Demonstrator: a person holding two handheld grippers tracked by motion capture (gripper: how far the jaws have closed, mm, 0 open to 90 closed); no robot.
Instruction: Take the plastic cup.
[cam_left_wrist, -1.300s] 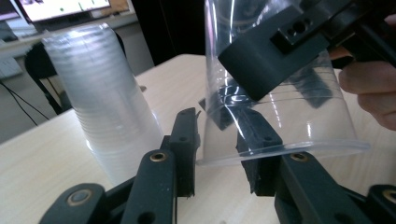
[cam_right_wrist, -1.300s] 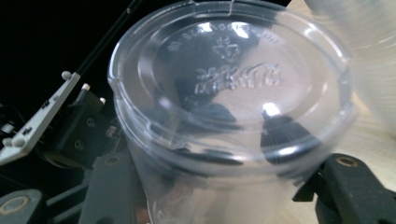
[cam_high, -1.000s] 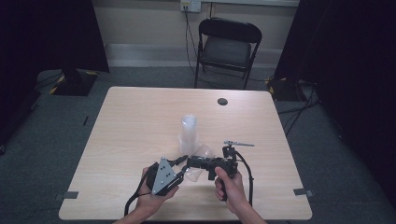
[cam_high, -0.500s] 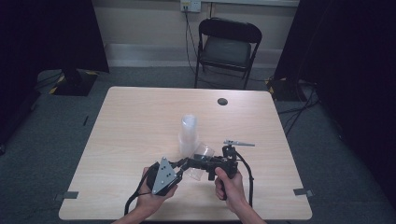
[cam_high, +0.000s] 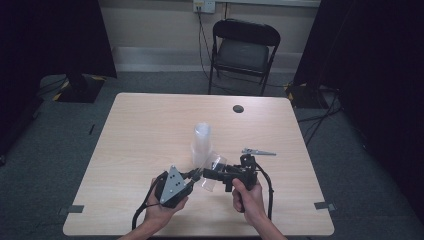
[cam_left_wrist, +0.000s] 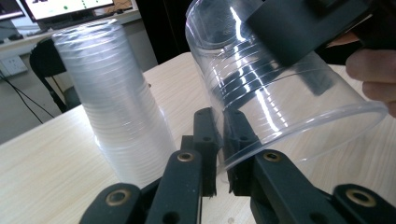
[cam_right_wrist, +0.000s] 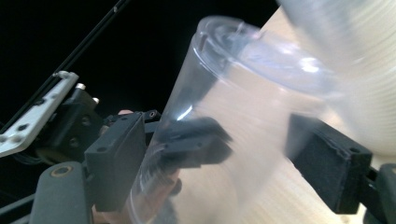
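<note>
Since the earlier frame, the right tongs (cam_high: 212, 173) have just been opening around the clear cup (cam_high: 212, 170), its rim now pinched by the left tongs (cam_high: 192, 176) near the counter's (cam_high: 150, 130) front edge, beside the cup stack (cam_high: 201, 145).

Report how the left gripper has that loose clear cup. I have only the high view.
Observer: The left gripper is shut on the clear cup at its rim, with the wall pinched between its fingers.
Operator: Give me the right gripper.
Observer: The right gripper straddles the cup's body. Its fingers have just been opening, and the far one now stands clear of the wall.
Operator: Check the stack.
Observer: The stack of cups stands upright with its wider end on the table. In the left gripper view there is a gap between it and the held cup.
</note>
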